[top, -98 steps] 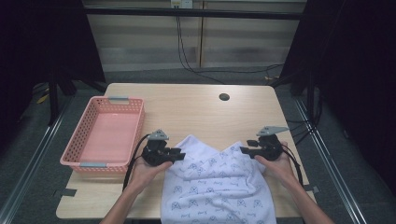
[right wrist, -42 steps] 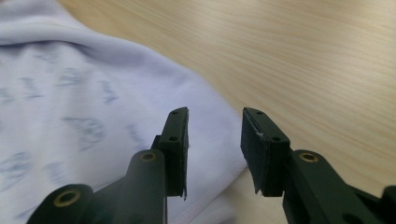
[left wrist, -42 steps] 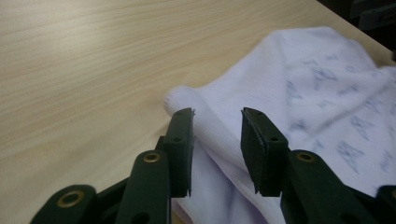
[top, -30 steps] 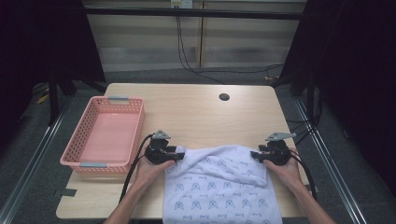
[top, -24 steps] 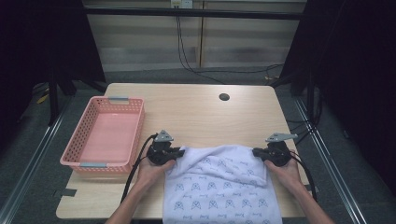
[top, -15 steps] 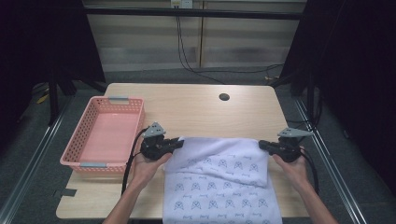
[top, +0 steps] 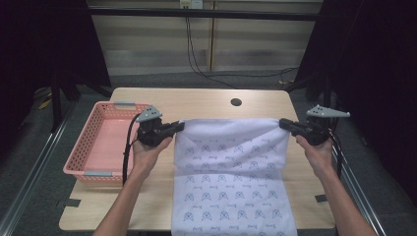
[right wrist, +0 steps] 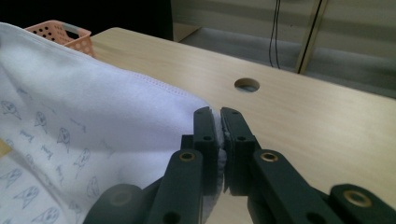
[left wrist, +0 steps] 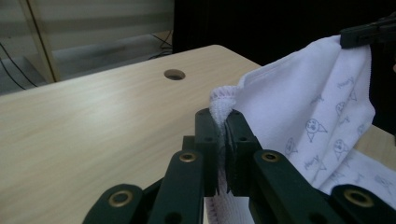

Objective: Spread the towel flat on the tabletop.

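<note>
High view: one white printed cloth stretched between left gripper and right gripper; one pink basket beyond the left gripper. Keep even tension.
Left gripper view: jaws pinching a hemmed corner.
Right gripper view: jaws pinching the cloth's other corner.

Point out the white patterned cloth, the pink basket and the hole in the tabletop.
white patterned cloth (top: 231, 167), high view, middle of the spread fabric.
pink basket (top: 93, 173), high view, near rim by the grey handle.
hole (top: 236, 102), high view, its dark centre.
</note>
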Tool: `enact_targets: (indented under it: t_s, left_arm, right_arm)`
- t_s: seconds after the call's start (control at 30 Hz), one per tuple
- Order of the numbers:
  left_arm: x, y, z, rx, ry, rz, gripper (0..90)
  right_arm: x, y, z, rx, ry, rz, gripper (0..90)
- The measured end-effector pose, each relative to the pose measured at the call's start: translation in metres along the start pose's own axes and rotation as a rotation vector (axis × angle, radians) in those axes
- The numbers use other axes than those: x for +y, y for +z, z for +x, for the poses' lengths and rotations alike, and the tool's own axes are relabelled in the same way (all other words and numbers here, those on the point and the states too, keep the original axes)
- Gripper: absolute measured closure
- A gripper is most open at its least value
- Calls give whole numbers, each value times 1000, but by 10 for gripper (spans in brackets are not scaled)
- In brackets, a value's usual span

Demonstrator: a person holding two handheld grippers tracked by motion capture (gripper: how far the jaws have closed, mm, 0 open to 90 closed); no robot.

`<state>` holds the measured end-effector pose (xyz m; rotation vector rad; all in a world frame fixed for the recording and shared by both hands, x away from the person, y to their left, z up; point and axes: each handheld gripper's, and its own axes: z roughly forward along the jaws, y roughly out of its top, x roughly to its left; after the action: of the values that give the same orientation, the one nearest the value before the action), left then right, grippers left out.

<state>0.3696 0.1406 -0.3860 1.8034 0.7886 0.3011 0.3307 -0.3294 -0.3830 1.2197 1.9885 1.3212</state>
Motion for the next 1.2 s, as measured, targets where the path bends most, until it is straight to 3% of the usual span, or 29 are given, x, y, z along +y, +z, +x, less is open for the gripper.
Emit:
enact_targets:
  t_s: [0.23,0.37,0.47,0.57,0.63,0.8,0.9,1.03,1.1,1.2]
  left_arm:
    - [26,8,23,38,-9,0,857]
    - [38,24,36,80,-22,4,838]
    - [31,42,51,143,-81,29,598]
    - [22,46,61,146,-98,57,568]
    - [17,44,61,119,-94,72,562]
    - [1,36,38,67,-40,110,584]
    - [-15,27,21,24,-26,136,614]
    - [-41,18,-4,-66,-14,170,647]
    - [-58,16,-13,-93,-17,208,660]
    - [-83,14,-25,-123,-14,267,682]
  right_arm:
    - [42,18,-12,-5,2,-32,857]
    - [60,43,-26,-39,16,-5,846]
    - [56,66,-37,-107,46,62,712]
    - [44,72,-40,-115,81,73,596]
    - [35,70,-38,-110,57,82,561]
    - [9,56,-27,-40,41,83,536]
    - [-14,43,-8,24,20,106,526]
    - [-44,27,15,77,-20,142,508]
    - [-62,19,24,132,5,149,516]
    - [-87,14,33,166,31,181,512]
